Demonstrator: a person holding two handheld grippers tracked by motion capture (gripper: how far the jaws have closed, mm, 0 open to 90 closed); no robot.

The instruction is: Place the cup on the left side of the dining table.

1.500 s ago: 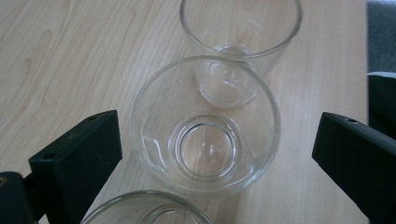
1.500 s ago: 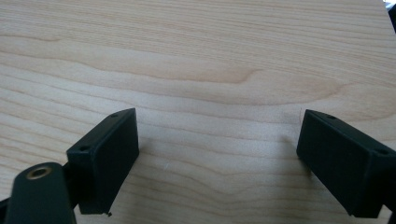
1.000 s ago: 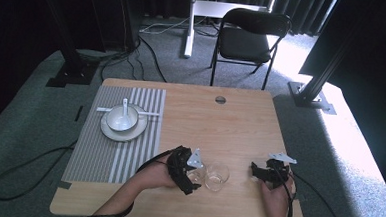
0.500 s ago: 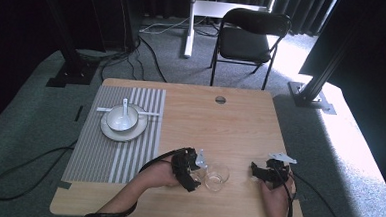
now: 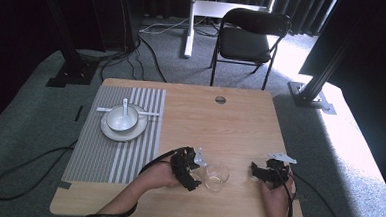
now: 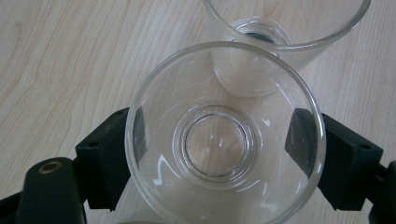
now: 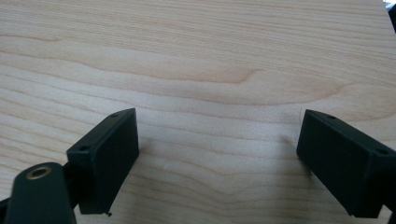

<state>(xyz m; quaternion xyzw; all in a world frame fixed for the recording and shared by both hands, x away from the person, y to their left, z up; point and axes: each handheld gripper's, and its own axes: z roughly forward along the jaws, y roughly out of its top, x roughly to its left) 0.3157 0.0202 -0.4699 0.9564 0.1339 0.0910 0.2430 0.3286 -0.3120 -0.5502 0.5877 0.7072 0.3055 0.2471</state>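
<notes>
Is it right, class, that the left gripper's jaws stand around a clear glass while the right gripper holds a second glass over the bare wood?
Not quite. The right gripper holds nothing: the right gripper view shows its jaws open over the bare wooden table. The left gripper does have its jaws around a clear glass; the second glass stands just beyond it.

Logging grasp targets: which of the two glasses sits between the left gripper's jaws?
The nearer glass, flanked by both jaws; the second glass stands beyond it.
</notes>
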